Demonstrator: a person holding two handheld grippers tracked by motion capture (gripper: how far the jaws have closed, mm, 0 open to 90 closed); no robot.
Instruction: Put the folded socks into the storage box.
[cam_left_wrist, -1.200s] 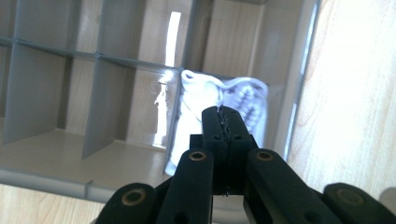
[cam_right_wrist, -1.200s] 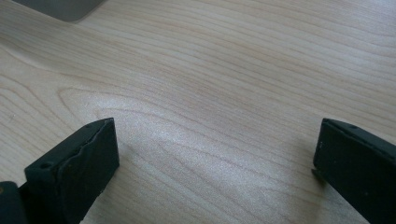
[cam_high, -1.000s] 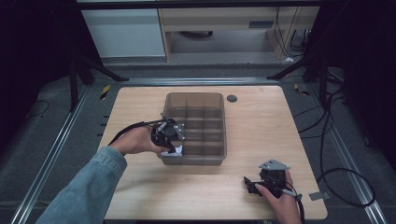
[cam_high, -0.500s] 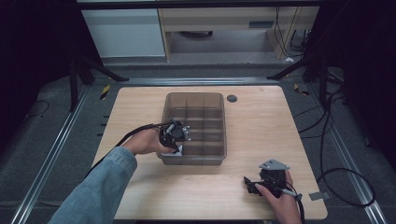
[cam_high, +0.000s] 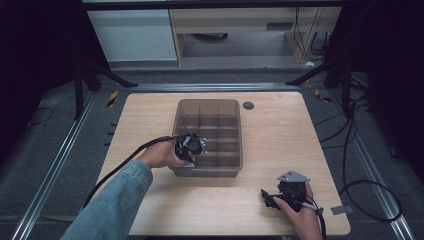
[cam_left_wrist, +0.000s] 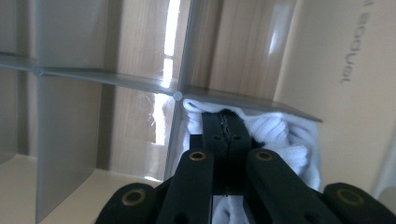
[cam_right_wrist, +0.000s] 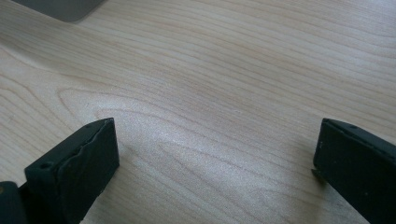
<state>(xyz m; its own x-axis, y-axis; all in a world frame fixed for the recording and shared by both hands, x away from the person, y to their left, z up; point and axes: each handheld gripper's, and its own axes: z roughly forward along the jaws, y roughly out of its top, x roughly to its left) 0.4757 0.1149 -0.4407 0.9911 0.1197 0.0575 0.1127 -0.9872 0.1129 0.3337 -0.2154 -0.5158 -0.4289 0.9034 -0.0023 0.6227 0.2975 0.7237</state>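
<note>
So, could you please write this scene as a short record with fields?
Left gripper: shut on the white cloth, inside a near corner compartment of the divided bin
Right gripper: open, above bare wooden table, holding nothing
Bin: translucent grey, with dividers, at table centre
Other compartments: look empty

Our left arm, in a blue sleeve (cam_high: 112, 200), reaches forward and a bit to the right. Our left hand (cam_high: 159, 154) holds the left claw (cam_high: 192, 147) pointing down, its jaws pressed tight together. Our right hand (cam_high: 299, 212) stays low near us and holds the right claw (cam_high: 266, 196) with its jaws wide apart.
</note>
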